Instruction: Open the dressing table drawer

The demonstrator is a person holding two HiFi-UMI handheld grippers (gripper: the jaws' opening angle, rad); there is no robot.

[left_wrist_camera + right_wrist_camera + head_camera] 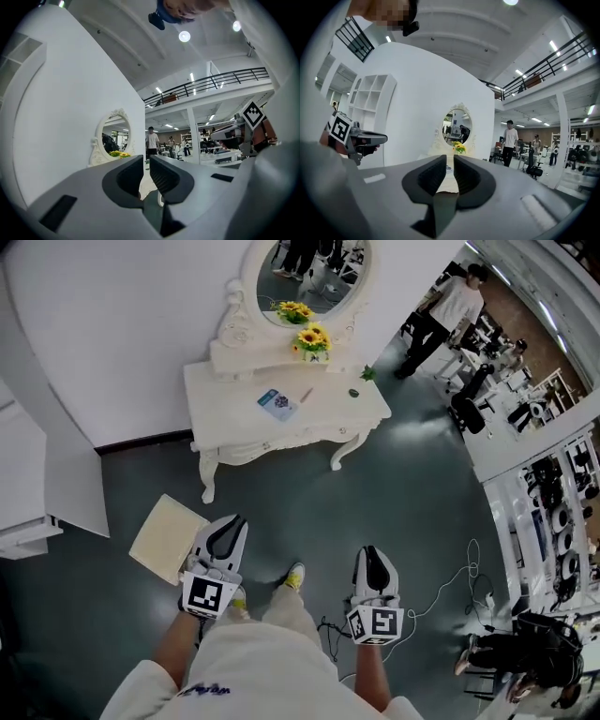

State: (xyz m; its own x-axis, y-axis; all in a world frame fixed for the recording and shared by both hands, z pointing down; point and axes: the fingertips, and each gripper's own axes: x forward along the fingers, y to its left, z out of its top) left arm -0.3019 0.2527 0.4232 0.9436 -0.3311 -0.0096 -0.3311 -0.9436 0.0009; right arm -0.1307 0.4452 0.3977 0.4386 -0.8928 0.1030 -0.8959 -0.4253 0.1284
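Observation:
The white dressing table (225, 401) stands against the wall at the top of the head view, with an oval mirror (309, 273), sunflowers (312, 338) and a blue booklet (277, 403) on it. Its drawer front (272, 441) looks closed. Both grippers are held low near the person's legs, well short of the table. The left gripper (229, 521) (146, 161) shows a narrow gap between its jaws with nothing in it. The right gripper (368, 551) (450, 161) also stands slightly parted and empty, pointing at the mirror (457, 125).
A beige square board (167, 537) lies on the dark floor left of the left gripper. A white panel (56, 474) stands at the left. A person (441, 315) walks at the upper right, with chairs and shelves beyond. Cables (459, 587) trail on the floor at the right.

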